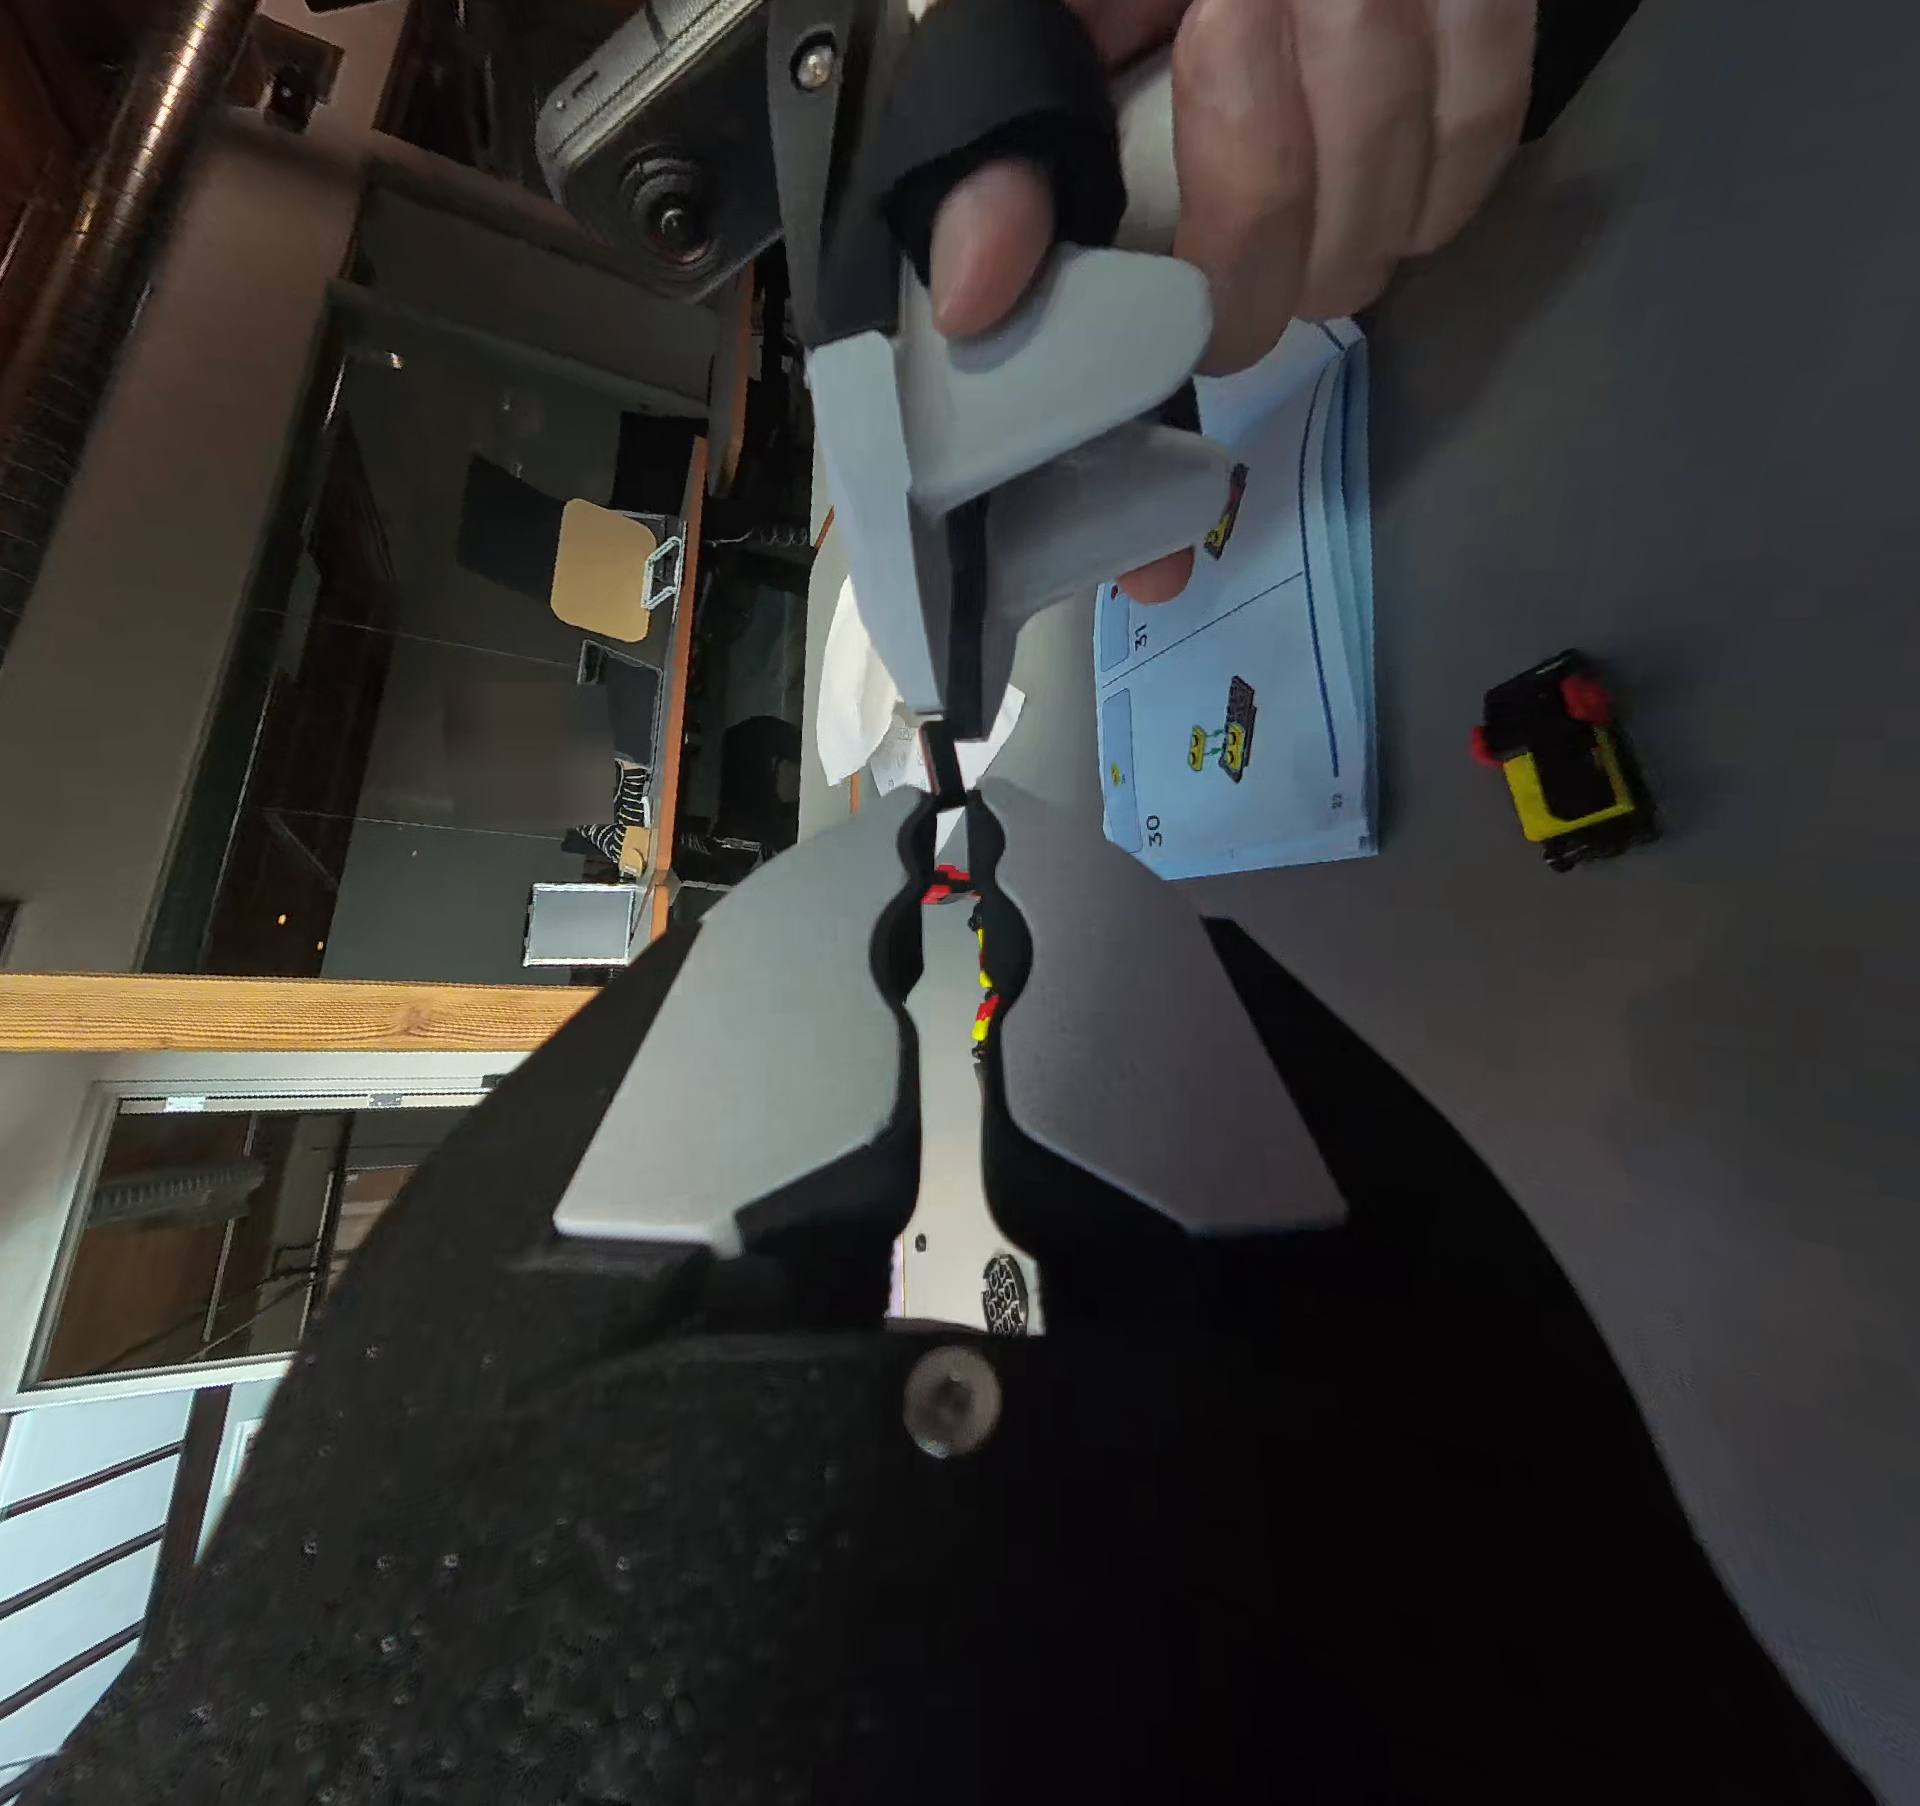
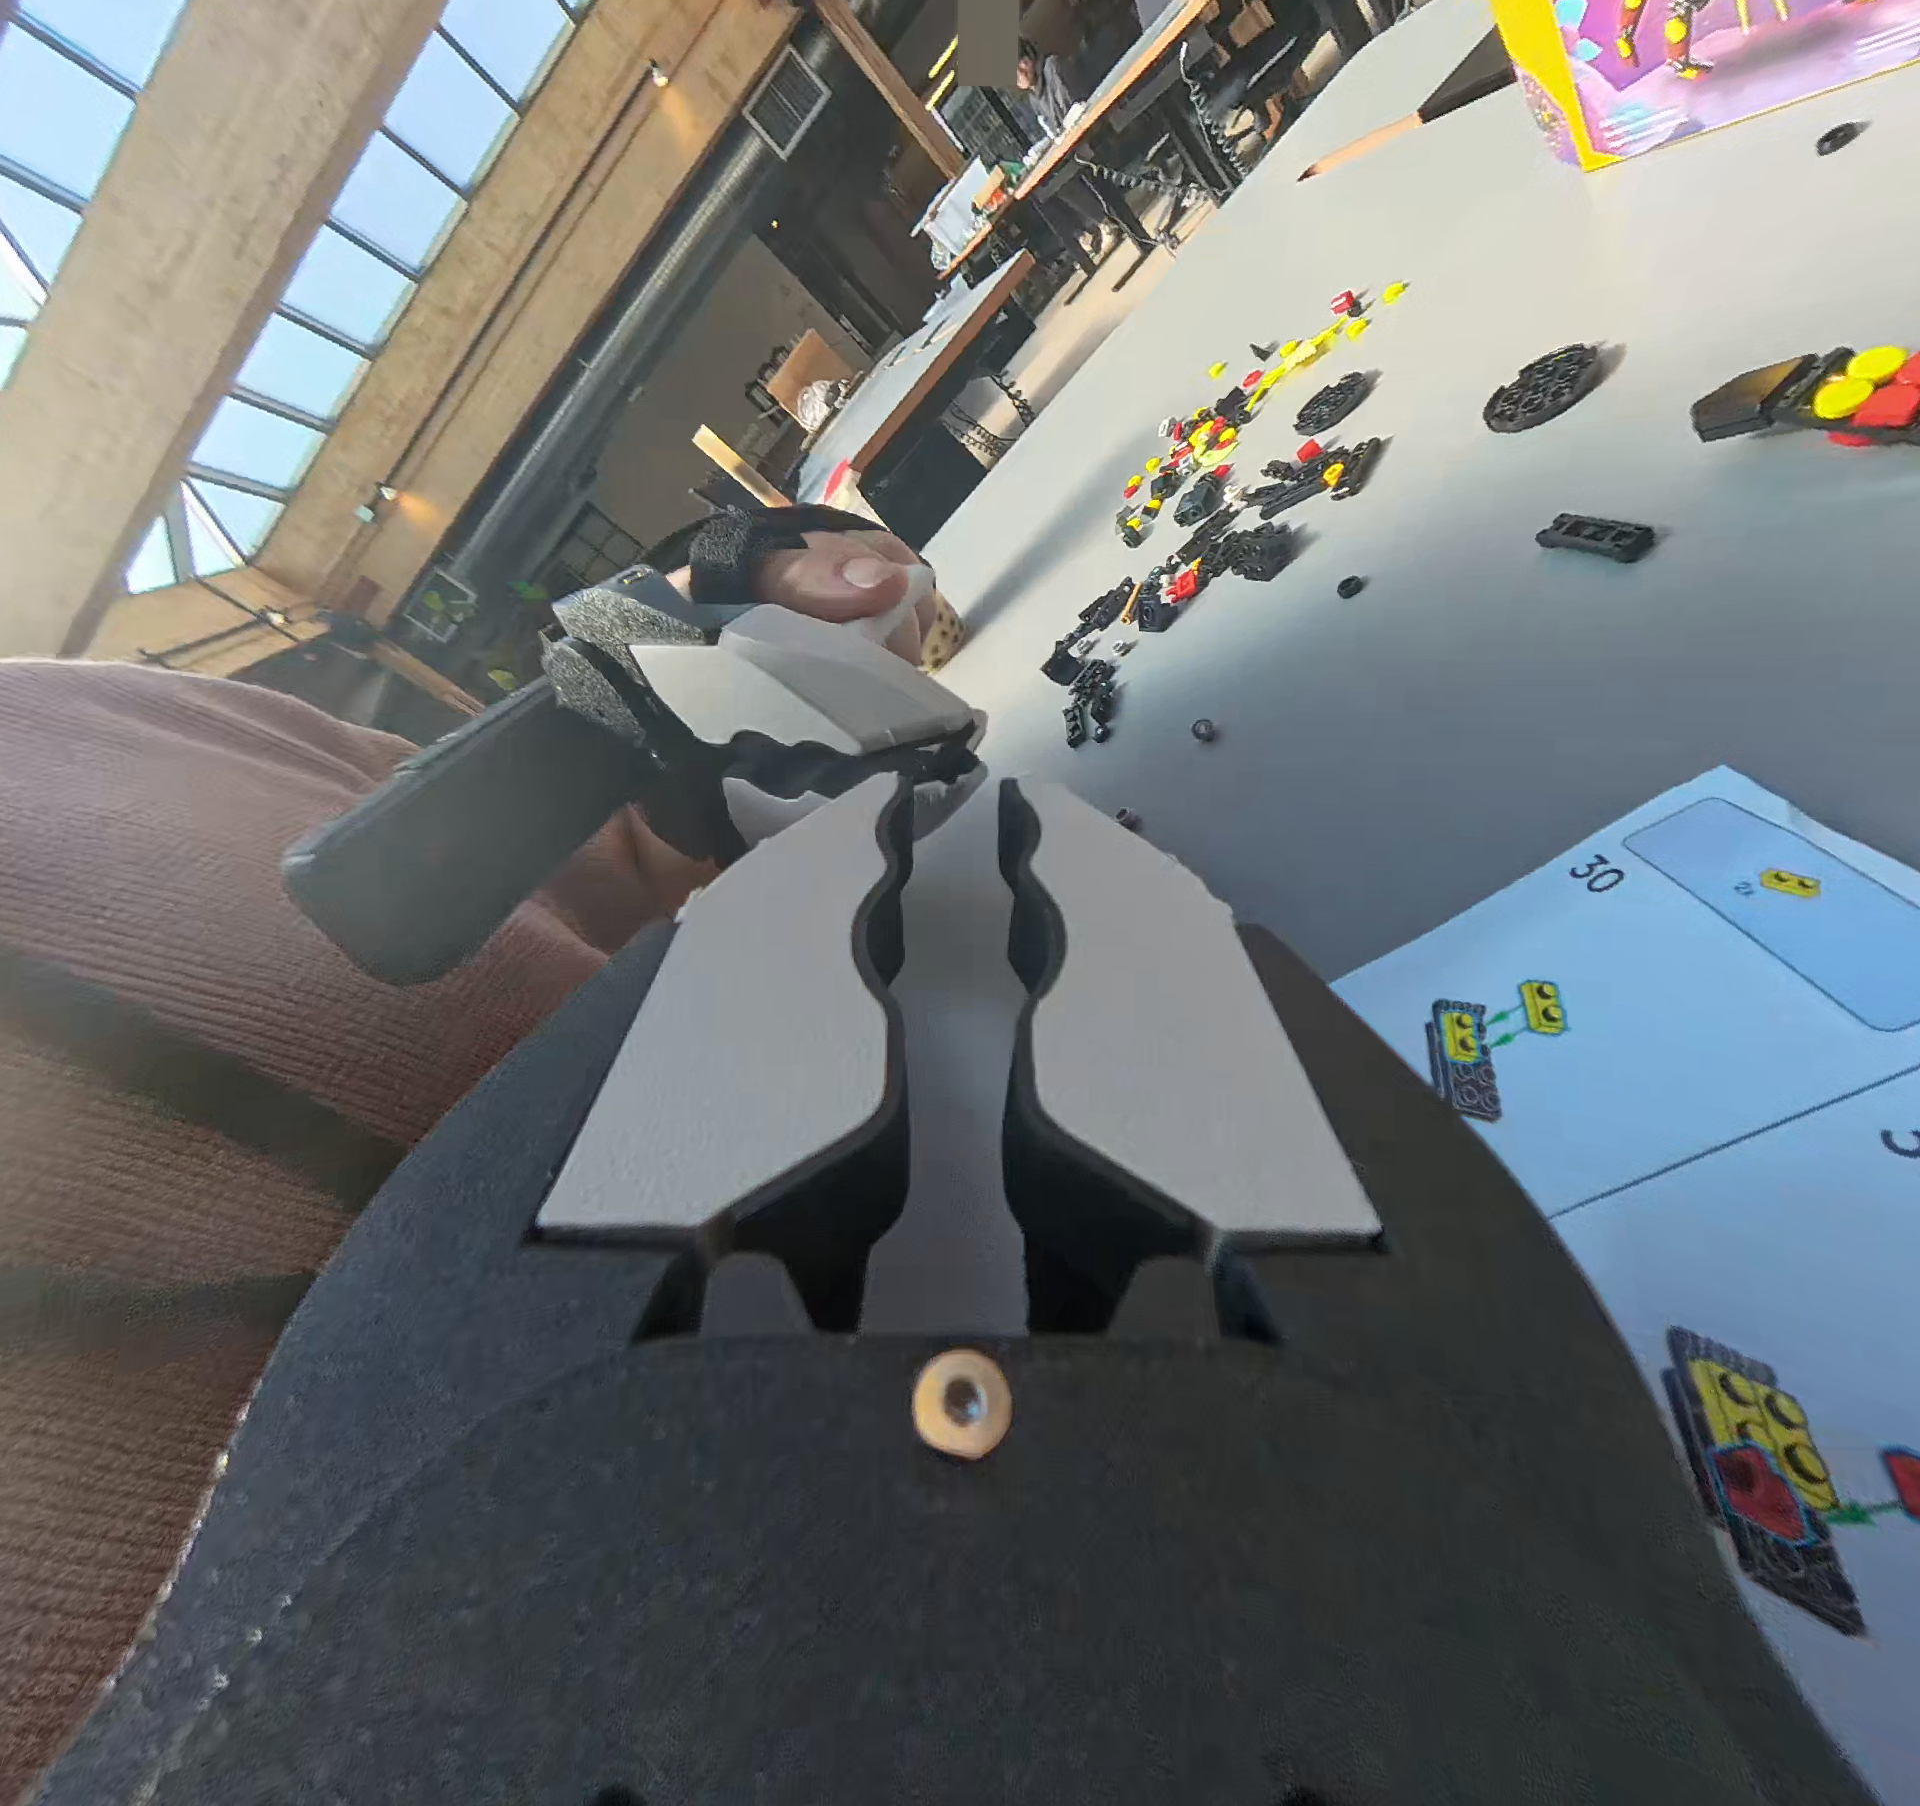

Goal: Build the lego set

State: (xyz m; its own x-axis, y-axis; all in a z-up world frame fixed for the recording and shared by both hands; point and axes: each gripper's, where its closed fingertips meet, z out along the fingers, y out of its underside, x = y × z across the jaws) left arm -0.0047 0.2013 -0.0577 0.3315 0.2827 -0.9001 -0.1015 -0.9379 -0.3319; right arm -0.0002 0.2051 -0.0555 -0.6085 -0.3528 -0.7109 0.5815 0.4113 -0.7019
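A small black lego piece sits at the tips of my left gripper, whose jaws are almost together on it. The left gripper also shows in the right wrist view, with something black at its tip. My right gripper has its jaws a little apart, with bare table showing between them. Its tips meet the black piece from above in the left wrist view. Both grippers are held above the grey table.
An open instruction booklet lies just right of the grippers. A black, yellow and red sub-assembly stands beyond it. Loose pieces, black discs, a black plate, another sub-assembly and the set's box lie farther off. The grippers are tip to tip, or close to it.
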